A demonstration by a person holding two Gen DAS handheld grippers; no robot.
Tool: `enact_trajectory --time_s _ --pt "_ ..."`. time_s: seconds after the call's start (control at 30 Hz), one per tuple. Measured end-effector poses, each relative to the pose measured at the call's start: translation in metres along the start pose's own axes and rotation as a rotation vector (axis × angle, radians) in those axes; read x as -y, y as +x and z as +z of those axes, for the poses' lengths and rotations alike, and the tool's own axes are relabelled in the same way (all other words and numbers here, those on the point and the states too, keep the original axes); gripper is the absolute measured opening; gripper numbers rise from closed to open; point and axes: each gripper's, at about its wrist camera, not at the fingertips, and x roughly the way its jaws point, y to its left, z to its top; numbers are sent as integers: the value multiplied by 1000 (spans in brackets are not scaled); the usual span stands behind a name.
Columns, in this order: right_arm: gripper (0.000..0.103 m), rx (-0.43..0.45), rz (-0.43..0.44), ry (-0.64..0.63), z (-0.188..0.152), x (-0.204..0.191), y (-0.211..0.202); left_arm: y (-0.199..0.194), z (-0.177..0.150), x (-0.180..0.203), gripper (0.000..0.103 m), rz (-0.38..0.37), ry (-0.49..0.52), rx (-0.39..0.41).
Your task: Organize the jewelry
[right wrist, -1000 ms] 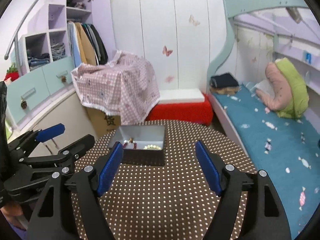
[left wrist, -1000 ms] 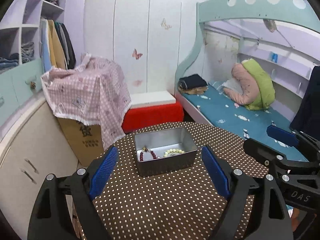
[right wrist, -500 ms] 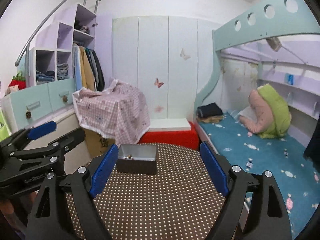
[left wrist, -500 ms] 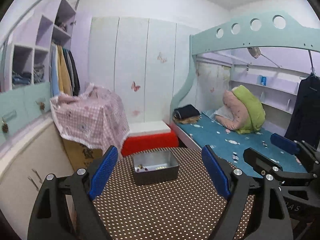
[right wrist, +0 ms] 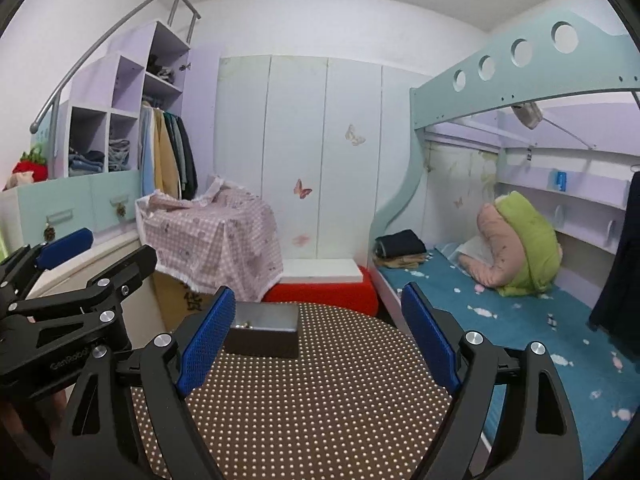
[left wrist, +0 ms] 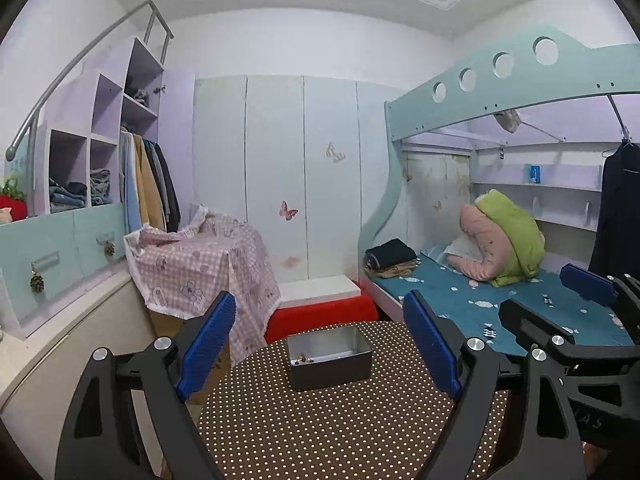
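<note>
A small metal box (left wrist: 329,358) stands near the far edge of a round table with a brown polka-dot cloth (left wrist: 320,432). Bead jewelry (left wrist: 304,359) lies inside it, only partly seen over the rim. My left gripper (left wrist: 320,340) is open and empty, held well back from the box. My right gripper (right wrist: 318,328) is open and empty too, to the right of the left one; the box (right wrist: 264,334) shows behind its left finger. Each gripper appears in the other's view: the right one (left wrist: 576,304) and the left one (right wrist: 92,256).
A bunk bed (left wrist: 500,304) with a blue mattress stands right of the table. A red bench (left wrist: 320,312) and a box under a pink checked cloth (left wrist: 200,264) stand beyond it. Cabinets and open shelves (left wrist: 80,184) line the left wall.
Both grippers have pulled back and risen away from the box, which now looks smaller and farther. Both stay open and empty.
</note>
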Motion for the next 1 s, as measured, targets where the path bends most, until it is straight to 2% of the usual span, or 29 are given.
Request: enact_trajectory --time_s 0.53,1.0 --pt "82 5 -8 -2 0 -2 -1 5 -6 -2 83 -21 -34 -7" --pt "82 -9 -2 10 -2 -3 6 10 -11 -3 83 -4 -18 -5"
